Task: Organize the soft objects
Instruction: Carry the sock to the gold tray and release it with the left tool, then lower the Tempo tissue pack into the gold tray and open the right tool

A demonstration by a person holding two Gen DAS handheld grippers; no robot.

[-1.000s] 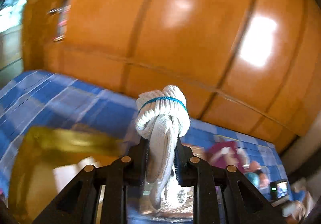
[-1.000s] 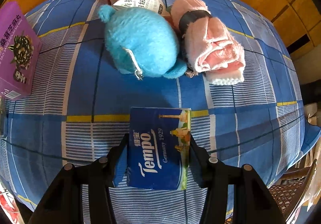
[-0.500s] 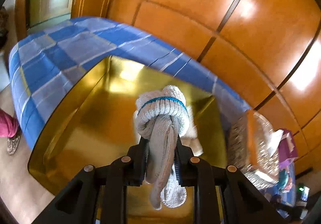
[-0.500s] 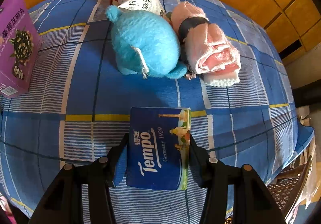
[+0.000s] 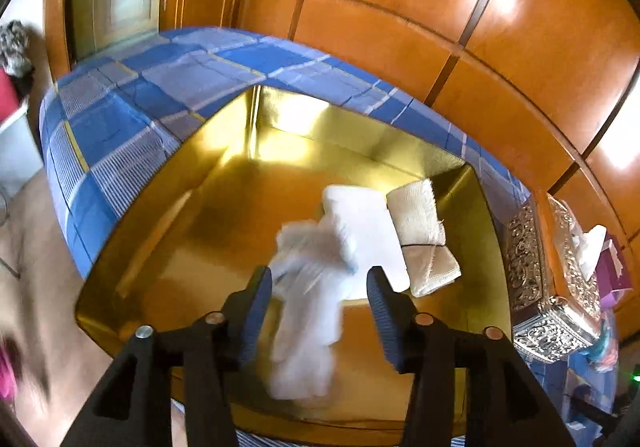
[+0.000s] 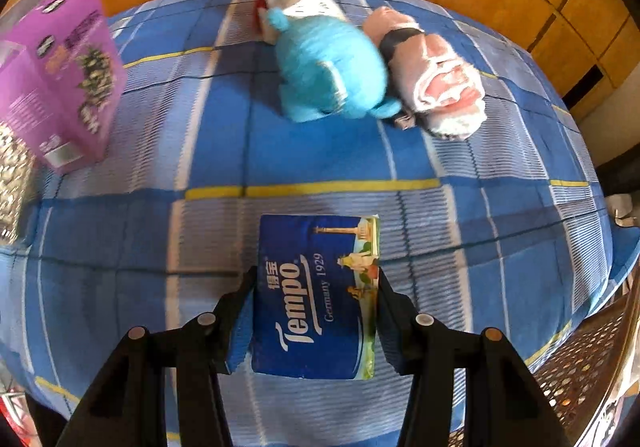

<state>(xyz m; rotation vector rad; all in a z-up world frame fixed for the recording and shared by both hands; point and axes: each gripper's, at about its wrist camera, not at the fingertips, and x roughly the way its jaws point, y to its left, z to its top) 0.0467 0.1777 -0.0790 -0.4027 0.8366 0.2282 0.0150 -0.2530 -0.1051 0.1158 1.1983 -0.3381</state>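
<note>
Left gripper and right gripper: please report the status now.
Left gripper jaws just opened, white knitted glove dropping into gold box. Right gripper shut on Tempo tissue pack. Nothing in the way.

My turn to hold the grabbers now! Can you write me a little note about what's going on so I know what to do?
Left gripper: jaws just opened, white glove loose between them, dropping into the gold box.
Right gripper: shut on the blue tissue pack, above the checked cloth.
Done: two folded cloths lie in the box.
Left: tissue pack, blue plush toy and pink rolled towel, probably all into the box.
</note>
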